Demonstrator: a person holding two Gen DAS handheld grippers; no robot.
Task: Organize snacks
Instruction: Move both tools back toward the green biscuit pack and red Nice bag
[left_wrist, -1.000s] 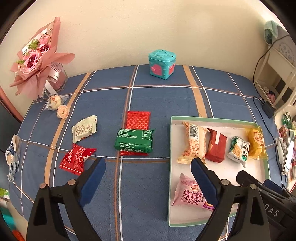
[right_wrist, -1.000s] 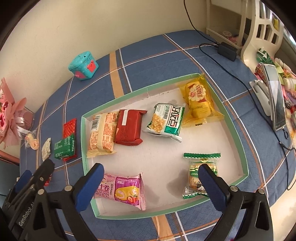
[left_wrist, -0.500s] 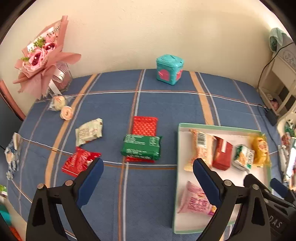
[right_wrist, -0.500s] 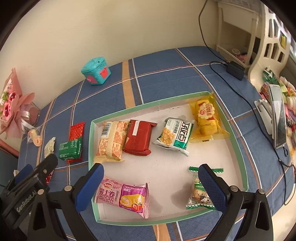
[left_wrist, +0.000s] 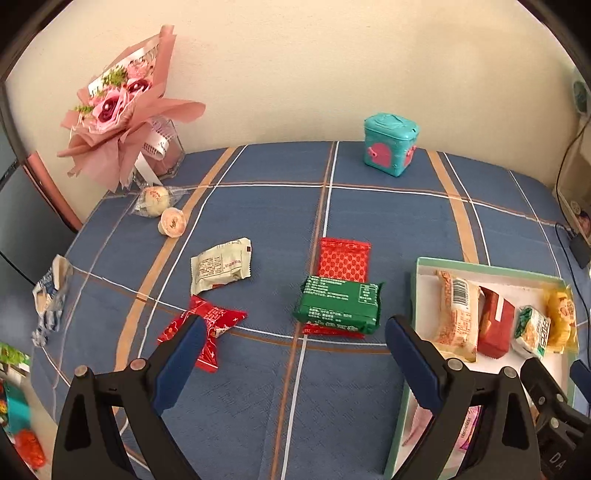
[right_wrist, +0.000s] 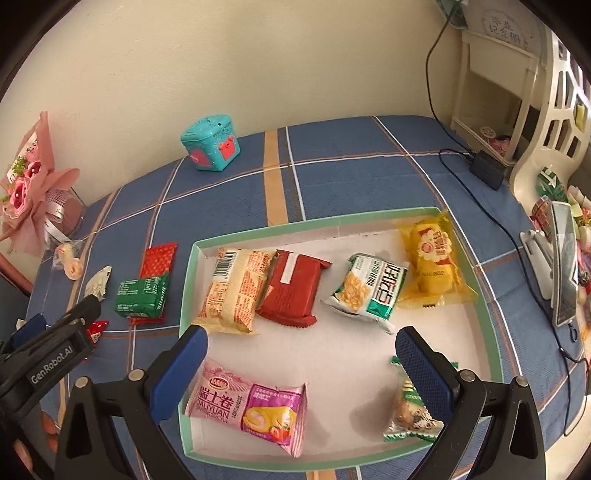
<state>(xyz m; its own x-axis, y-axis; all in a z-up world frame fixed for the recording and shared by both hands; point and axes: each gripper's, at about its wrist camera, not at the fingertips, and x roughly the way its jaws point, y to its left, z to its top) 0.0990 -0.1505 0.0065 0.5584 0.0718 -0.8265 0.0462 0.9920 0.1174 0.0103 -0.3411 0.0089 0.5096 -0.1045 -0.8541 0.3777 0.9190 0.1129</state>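
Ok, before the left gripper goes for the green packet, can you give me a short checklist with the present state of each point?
1. Left gripper open and holding nothing: ok.
2. Right gripper open and holding nothing: ok.
3. Green packet uncovered from above: ok.
4. Green packet lying alone: not ok, it rests on the red packet.
5. Free floor in the tray for one more snack: ok.
6. Packet sealed: cannot tell.
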